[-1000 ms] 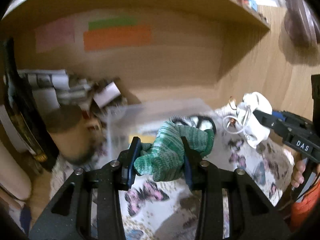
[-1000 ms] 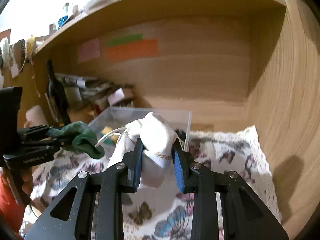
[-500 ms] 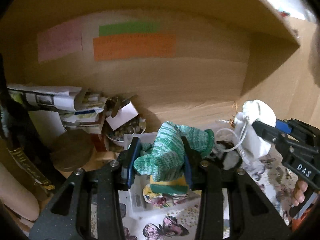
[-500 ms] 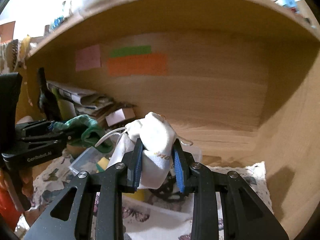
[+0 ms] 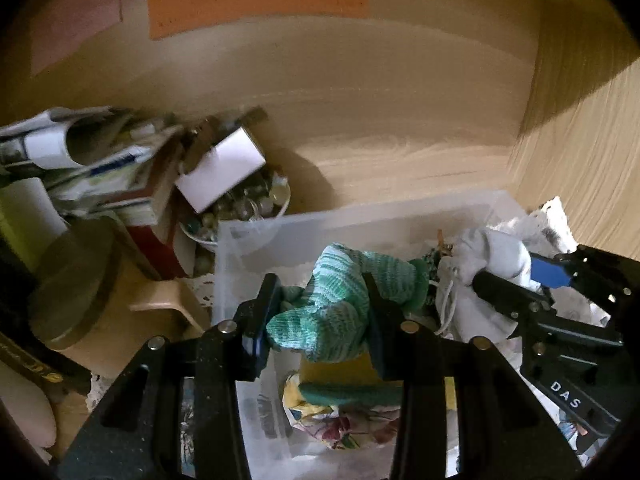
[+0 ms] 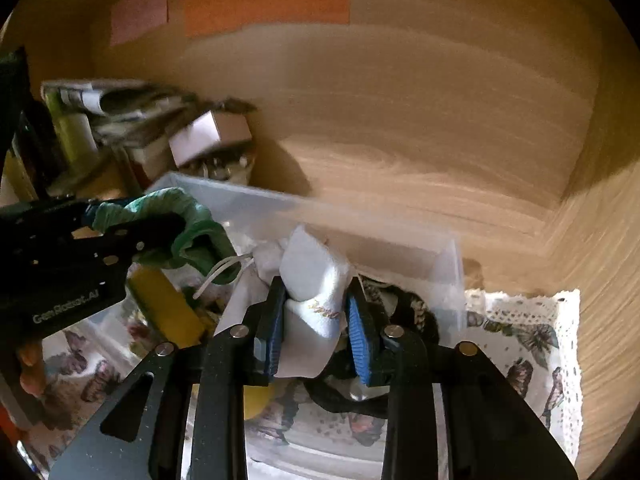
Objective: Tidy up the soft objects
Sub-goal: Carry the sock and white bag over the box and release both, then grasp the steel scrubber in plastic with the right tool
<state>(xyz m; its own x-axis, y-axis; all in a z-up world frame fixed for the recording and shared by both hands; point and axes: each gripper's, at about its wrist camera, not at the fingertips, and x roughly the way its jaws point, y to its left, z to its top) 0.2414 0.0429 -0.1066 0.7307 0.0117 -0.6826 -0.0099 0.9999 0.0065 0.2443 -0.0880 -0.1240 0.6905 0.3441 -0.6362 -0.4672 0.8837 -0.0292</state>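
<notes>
My left gripper (image 5: 320, 312) is shut on a green knitted glove (image 5: 340, 312) and holds it over a clear plastic bin (image 5: 256, 232). My right gripper (image 6: 316, 320) is shut on a white drawstring pouch (image 6: 316, 280), also over the bin (image 6: 452, 272). The pouch shows in the left wrist view (image 5: 492, 256) beside the glove, and the glove shows in the right wrist view (image 6: 192, 224). A yellow sponge (image 6: 164, 304), a floral cloth (image 5: 340, 424) and a dark item (image 6: 416, 312) lie in the bin.
The bin sits on a butterfly-print cloth (image 6: 528, 344) in a wooden shelf nook. To the left stand stacked papers (image 5: 80, 160), a white box (image 5: 220, 172) on a bowl of marbles (image 5: 248, 204), and a round brown lid (image 5: 68, 280). The wooden side wall (image 5: 580, 160) is close on the right.
Both grippers have moved forward and tilted down over the bin, each holding its item. The bin's inside now fills the lower view.
</notes>
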